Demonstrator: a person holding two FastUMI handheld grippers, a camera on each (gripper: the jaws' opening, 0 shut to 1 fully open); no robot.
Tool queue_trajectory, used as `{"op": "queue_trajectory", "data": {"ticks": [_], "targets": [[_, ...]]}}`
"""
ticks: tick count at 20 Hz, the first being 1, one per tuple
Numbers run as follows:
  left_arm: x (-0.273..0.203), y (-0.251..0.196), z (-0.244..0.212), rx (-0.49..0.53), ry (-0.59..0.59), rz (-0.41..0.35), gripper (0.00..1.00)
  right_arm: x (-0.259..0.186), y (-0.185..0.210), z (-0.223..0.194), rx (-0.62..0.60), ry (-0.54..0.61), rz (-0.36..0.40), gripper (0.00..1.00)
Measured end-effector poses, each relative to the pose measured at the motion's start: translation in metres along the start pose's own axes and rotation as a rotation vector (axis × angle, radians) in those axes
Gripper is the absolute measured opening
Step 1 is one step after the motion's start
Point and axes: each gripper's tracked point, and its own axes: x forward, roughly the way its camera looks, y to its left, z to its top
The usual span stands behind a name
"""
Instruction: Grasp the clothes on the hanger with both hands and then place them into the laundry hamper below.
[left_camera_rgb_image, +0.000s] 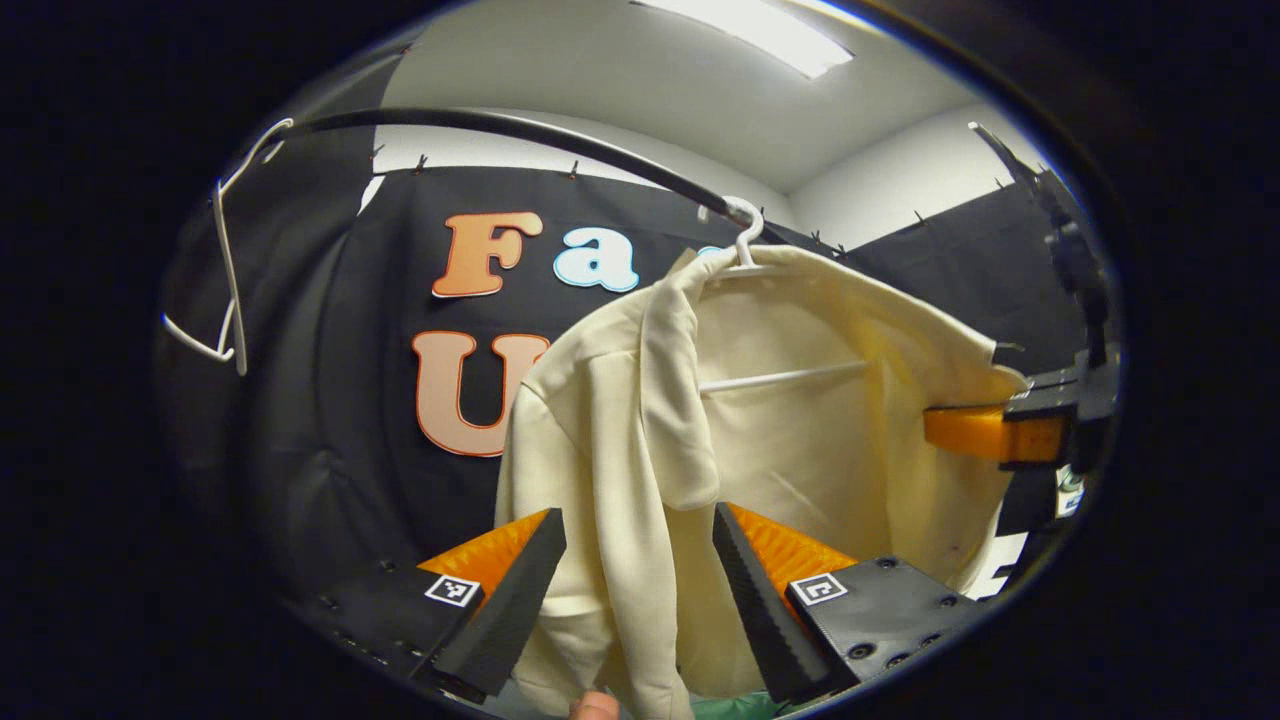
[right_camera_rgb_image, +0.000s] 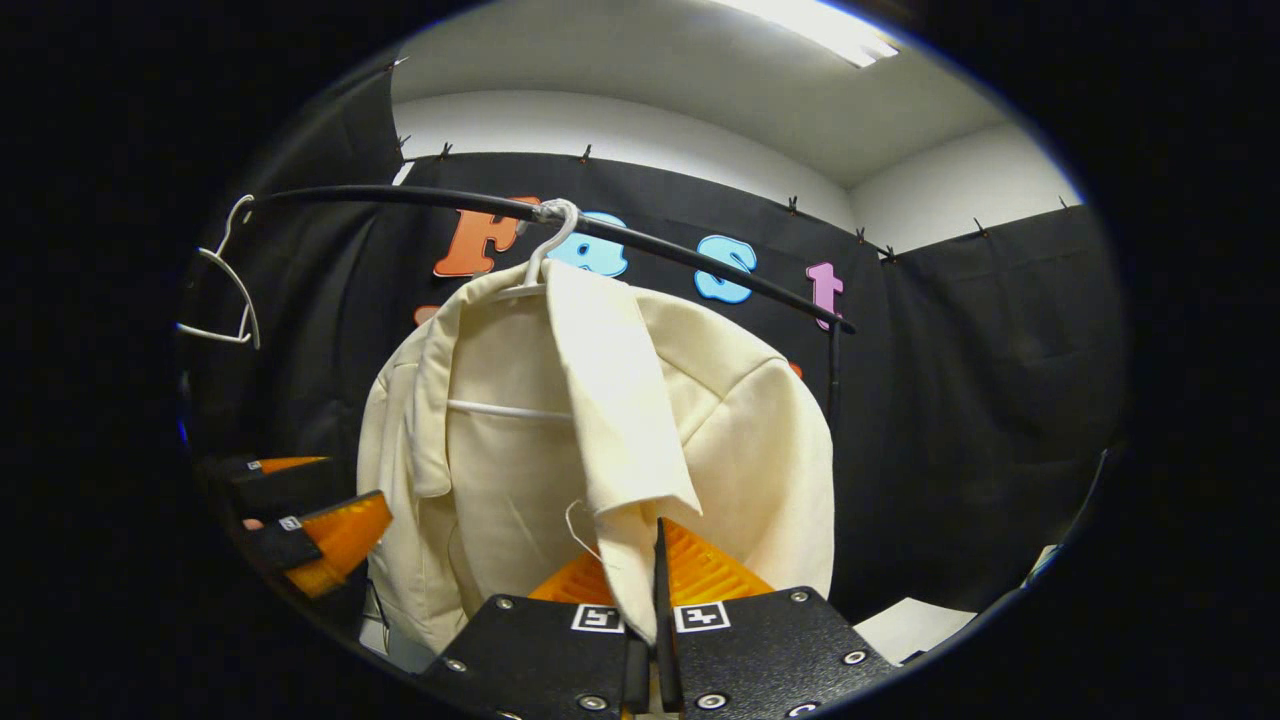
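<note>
- We stand in a booth walled with black cloth under a white ceiling with a bright light panel; a black rail (right_camera_rgb_image: 640, 235) crosses the top.
- At the far left of the rail hangs an empty white hanger (left_camera_rgb_image: 228, 270) (it plays no part here).
- Further right hangs the cream jacket (right_camera_rgb_image: 520, 440), on its own white hanger (right_camera_rgb_image: 545, 245) hooked over the rail.
- The left tongs (left_camera_rgb_image: 640, 580) are spread apart, with the jacket's hanging front panel between the fingers; neither finger appears to press on it yet.
- The right tongs (right_camera_rgb_image: 655, 560) look brought together on the tip of the jacket's front flap, which runs down into the slit between the fingers.
- In the left gripper view the right tongs reach in level from the right edge against the garment.
- We judge the task to be early: one grip made, the left still to close, and the jacket yet to be lifted off and lowered into the hamper, which we cannot make out for certain.
</note>
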Motion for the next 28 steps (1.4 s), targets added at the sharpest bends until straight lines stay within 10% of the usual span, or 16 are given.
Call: {"op": "queue_trajectory", "data": {"ticks": [9,14,16,28], "targets": [[0.067,0.049,-0.020,0.153,-0.022,0.122,0.93,-0.002,0.006,0.001,0.027,0.009,0.019,0.10],[0.049,0.055,0.002,0.156,-0.064,0.090,0.22,-0.006,0.003,0.000,0.010,0.012,0.021,0.03],[0.032,0.063,0.016,0.139,-0.080,0.120,0.09,-0.008,0.000,-0.002,0.013,0.010,0.018,0.03],[-0.018,0.127,0.133,0.312,-0.218,0.322,0.09,-0.033,-0.067,0.075,-0.039,-0.182,-0.129,0.10]]}}
